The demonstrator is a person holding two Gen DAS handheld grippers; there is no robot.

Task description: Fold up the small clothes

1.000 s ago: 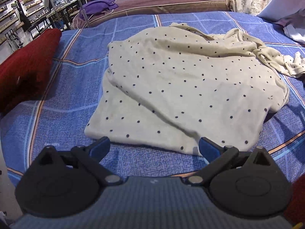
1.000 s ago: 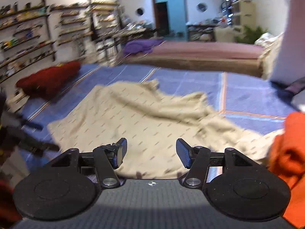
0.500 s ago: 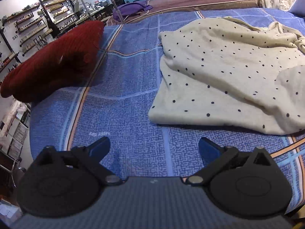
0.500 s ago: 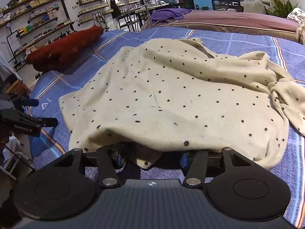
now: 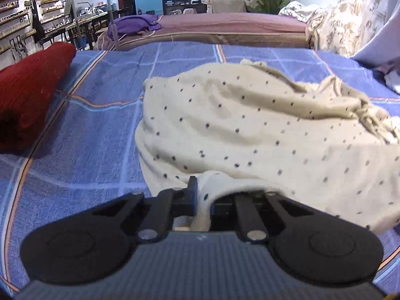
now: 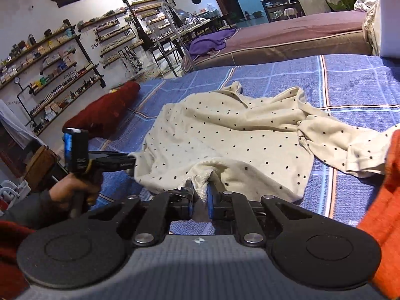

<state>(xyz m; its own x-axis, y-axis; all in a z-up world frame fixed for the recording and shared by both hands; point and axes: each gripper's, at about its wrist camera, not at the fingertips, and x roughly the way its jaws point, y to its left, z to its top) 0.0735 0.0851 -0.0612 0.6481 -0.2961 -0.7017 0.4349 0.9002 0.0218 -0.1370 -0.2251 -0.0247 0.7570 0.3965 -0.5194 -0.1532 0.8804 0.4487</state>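
While the cream dotted top (image 5: 250, 130) lies rumpled on the blue checked bedspread (image 5: 82, 137), both claws have its near hem. Left gripper (image 5: 202, 197): jaws closed, a bunch of hem pinched between the blue pads and bulging up over them. Right gripper (image 6: 200, 197): jaws clamped on a ribbed bit of the same hem, further along the edge, fabric tented up at the pinch.

Right wrist view also shows the left gripper from the side, biting the top's left corner, with the left hand (image 6: 72, 192) wrapped round its handle.

One sleeve (image 6: 350, 147) trails off to the right, twisted, cuff flat on the bedspread. Neck end of the top is bunched at the far side.

Around it: red rolled cloth (image 5: 27, 95) at the bedspread's left edge, well apart from the top. Orange fabric (image 6: 385, 205) fills the right edge of the right wrist view, overlapping the sleeve cuff. Purple cloth (image 5: 135, 25) on the mauve bed (image 5: 225, 27) behind. Shelves of small bottles (image 6: 62, 80) on the left wall.
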